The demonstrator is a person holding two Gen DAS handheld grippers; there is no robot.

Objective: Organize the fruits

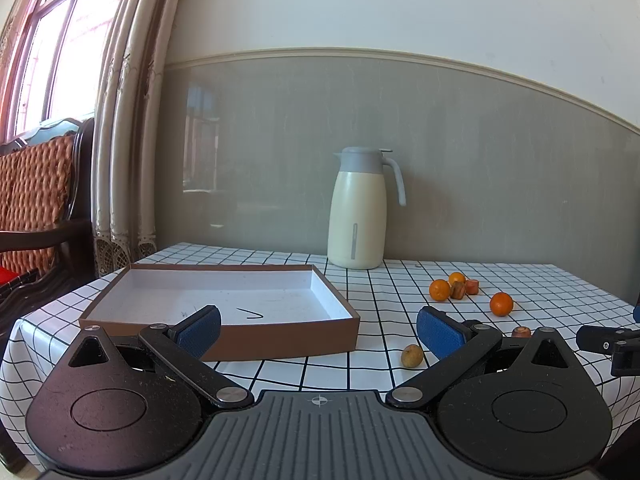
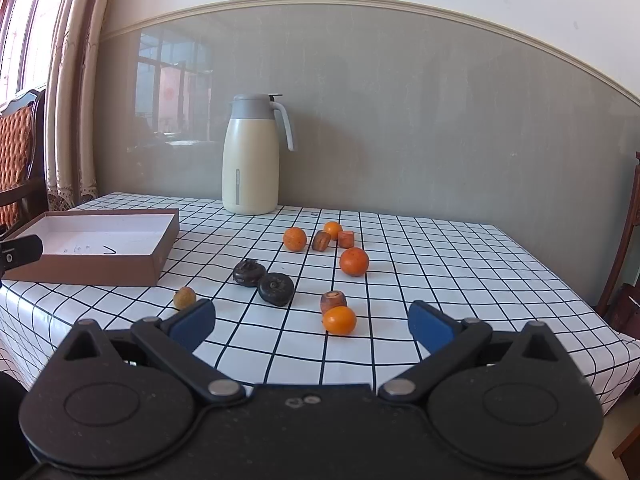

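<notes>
A shallow brown box [image 1: 224, 334] with a white inside lies empty on the checked tablecloth; it also shows at left in the right wrist view [image 2: 156, 254]. Several oranges lie loose, one nearest me [image 2: 339, 320], another further back [image 2: 354, 261]. Two dark round fruits [image 2: 275, 288] [image 2: 249, 273], brown-orange pieces [image 2: 333, 300] and a small yellowish fruit [image 2: 184, 297] [image 1: 412, 356] lie among them. My left gripper [image 1: 318, 330] is open and empty by the box's front right corner. My right gripper [image 2: 312, 326] is open and empty just before the nearest orange.
A cream thermos jug [image 1: 357, 210] [image 2: 251, 156] with a grey lid stands at the back by the grey wall. A wooden chair with an orange cushion [image 1: 32, 196] stands left of the table, beside a curtain. Another chair [image 2: 628, 264] is at the right edge.
</notes>
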